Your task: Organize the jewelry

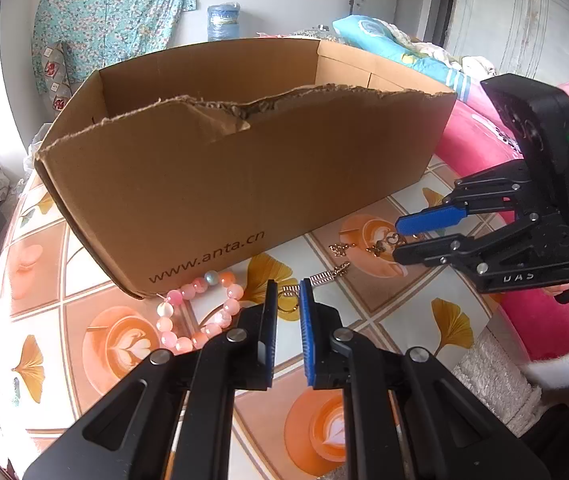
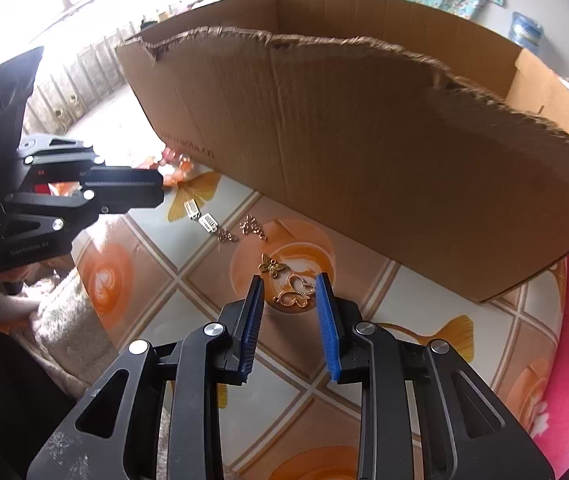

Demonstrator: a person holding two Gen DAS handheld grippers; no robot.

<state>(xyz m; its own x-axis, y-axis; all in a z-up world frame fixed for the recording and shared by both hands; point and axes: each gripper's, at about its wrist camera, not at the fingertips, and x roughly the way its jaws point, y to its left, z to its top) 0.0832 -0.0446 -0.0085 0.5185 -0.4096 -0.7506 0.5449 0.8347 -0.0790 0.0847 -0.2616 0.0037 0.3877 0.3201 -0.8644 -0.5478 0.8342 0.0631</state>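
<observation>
With its fingers parted around the gold butterfly pendant (image 2: 293, 294) lying flat on the tablecloth (image 2: 424, 304), the right gripper (image 2: 289, 290) may skid over it when closing. The left gripper (image 1: 287, 292), slightly open and apparently empty, hovers near the pink bead bracelet (image 1: 196, 312).

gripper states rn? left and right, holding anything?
Left gripper: open, empty, above the gold chain.
Right gripper: open, empty, its fingers either side of the butterfly pendant.
</observation>
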